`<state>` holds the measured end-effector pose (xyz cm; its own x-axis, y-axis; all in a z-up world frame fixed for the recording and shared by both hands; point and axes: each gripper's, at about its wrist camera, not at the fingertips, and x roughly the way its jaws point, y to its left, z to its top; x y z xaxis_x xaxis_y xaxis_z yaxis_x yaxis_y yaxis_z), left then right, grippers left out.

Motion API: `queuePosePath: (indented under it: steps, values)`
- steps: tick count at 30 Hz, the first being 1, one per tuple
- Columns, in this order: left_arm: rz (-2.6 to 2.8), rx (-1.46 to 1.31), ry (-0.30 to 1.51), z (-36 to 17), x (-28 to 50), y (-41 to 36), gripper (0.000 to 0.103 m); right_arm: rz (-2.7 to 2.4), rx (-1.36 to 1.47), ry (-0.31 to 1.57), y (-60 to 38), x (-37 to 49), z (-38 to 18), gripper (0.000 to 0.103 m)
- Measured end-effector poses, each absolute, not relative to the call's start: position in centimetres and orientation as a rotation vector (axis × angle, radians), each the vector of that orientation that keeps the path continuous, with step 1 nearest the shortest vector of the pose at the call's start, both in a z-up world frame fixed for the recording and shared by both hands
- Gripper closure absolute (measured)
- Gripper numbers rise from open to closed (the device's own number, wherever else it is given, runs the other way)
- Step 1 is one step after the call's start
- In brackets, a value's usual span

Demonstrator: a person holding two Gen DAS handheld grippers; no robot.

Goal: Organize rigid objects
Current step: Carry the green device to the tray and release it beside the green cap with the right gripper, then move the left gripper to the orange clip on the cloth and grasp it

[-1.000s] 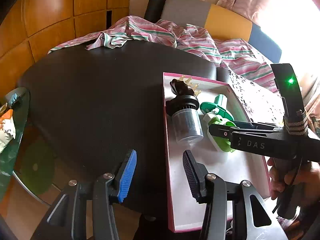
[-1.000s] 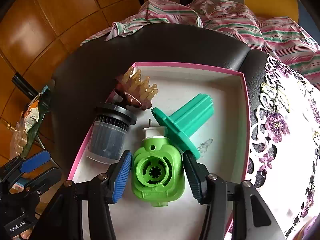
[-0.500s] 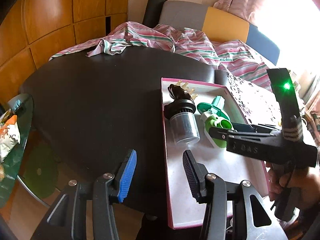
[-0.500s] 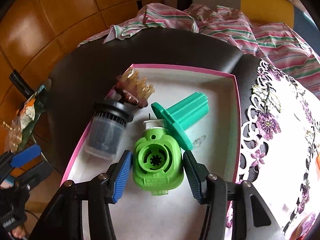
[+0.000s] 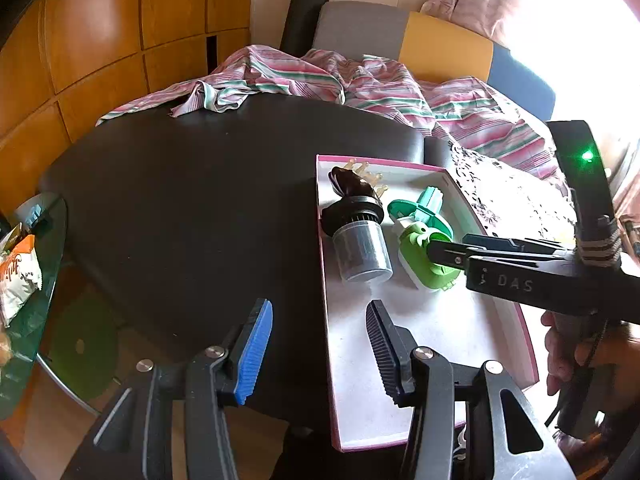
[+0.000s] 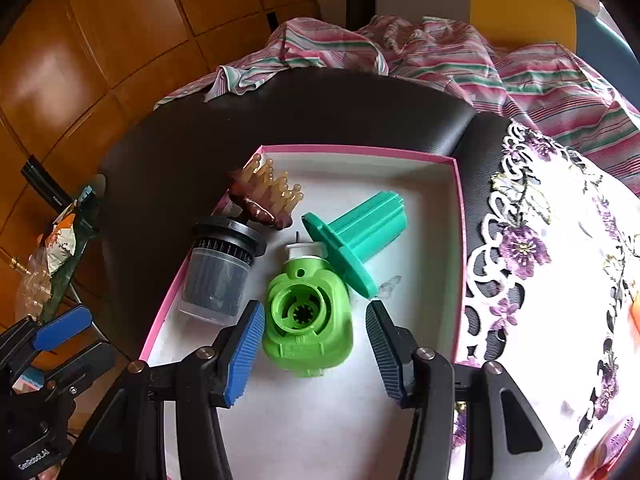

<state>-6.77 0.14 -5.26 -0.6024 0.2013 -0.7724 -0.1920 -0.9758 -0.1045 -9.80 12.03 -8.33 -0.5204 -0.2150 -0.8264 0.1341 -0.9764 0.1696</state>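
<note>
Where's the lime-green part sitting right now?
In the right wrist view, the lime-green part lies in the pink-rimmed tray, between the open right tongs, beside the clear cup and teal flanged piece.

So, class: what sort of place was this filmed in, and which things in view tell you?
Most likely a lived-in room at home. Wood-panelled wall, a crumpled striped cloth lying across the dark table, and a lace floral cover beside the pink-edged box.
</note>
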Motion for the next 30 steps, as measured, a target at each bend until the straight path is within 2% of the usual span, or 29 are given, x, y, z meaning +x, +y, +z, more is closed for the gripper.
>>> queuePosePath:
  steps: [3,6,15,23,30]
  values:
    - [2.634,-1.259,0.003,-5.1,-6.6,0.4,0.053,-2.604,1.378,-0.103,12.3,-9.1,-7.5,0.05]
    - [2.638,-1.237,0.004,-4.8,-6.4,0.6,0.046,-2.63,1.347,-0.091,12.9,-8.3,-6.6,0.05]
    - [2.623,-1.193,0.064,-4.0,-6.1,2.1,0.045,-2.718,1.308,-0.103,17.8,-6.4,-3.7,0.05]
    - [2.565,-1.158,0.152,-3.4,-6.0,5.1,0.044,-2.881,1.357,-0.164,26.2,-4.1,-2.2,0.05]
    - [2.489,-1.129,0.206,-2.8,-6.1,9.0,0.044,-3.117,1.43,-0.299,36.0,-0.9,-2.2,0.05]
